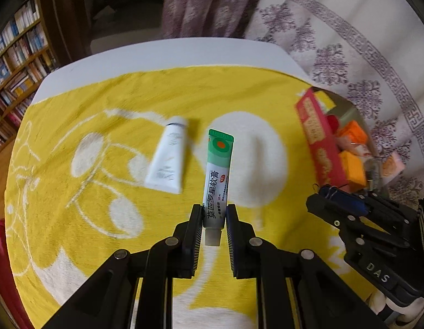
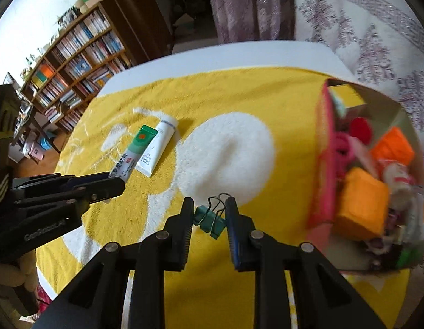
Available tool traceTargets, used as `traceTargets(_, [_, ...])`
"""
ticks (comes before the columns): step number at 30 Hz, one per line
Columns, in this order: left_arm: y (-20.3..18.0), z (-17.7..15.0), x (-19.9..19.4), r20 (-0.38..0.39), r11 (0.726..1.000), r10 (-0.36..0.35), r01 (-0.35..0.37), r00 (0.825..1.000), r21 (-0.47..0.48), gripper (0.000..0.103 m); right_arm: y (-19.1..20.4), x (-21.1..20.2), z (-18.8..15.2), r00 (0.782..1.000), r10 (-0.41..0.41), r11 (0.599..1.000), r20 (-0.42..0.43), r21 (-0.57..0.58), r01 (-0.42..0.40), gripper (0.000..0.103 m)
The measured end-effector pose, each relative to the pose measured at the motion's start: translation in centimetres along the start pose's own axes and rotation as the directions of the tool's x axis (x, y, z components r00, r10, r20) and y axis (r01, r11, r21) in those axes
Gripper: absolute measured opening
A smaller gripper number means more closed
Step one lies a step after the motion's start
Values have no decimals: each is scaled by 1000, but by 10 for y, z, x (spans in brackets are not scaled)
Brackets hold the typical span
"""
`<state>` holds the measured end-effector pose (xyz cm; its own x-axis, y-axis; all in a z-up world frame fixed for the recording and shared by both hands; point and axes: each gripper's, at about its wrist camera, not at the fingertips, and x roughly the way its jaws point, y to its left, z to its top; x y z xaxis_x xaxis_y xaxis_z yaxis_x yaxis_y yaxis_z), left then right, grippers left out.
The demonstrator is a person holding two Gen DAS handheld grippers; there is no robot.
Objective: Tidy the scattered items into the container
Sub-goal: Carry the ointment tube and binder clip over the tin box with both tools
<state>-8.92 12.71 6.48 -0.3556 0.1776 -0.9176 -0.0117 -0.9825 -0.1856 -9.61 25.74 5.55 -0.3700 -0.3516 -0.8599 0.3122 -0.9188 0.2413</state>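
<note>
My left gripper (image 1: pixel 214 213) is shut on a green-and-white ointment tube (image 1: pixel 216 176), held above the yellow towel (image 1: pixel 74 115) with its green end pointing away. The tube also shows in the right wrist view (image 2: pixel 131 153), with the left gripper (image 2: pixel 113 181) at its near end. A white cream tube (image 1: pixel 168 159) lies on the towel just left of it and shows in the right wrist view (image 2: pixel 157 146) too. My right gripper (image 2: pixel 209 213) is shut on a green binder clip (image 2: pixel 210 220). The red container (image 2: pixel 324 148) with several items stands to the right.
The container (image 1: pixel 313 134) holds orange blocks (image 2: pixel 362 200) and other small items. The towel covers a white table (image 1: pixel 184 52). A bookshelf (image 2: pixel 74 54) stands at the far left and patterned curtains (image 1: pixel 349 41) hang behind the table.
</note>
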Motion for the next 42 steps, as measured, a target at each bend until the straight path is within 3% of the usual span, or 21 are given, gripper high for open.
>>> traceTargets(13, [-123,1,-9,32,989,-85,81,996,128,18,-96,-88,-29,990,-75,991,121,118,61,25])
traceTargets(23, [-198,10,-8,54,968,-133,118,990,220,18,-148,-116,-41,984,-101,986,147,144,80,25])
traceTargets(29, [-216,17,-3,58,965,-140,123,988,229,18,-159,-119,-40,983,-96,989,156,130,76,25])
traceTargets(42, [-204,29,-6,64,977,-133,120,989,174,18,-168,-102,-31,989,-52,993,137,111,37,27])
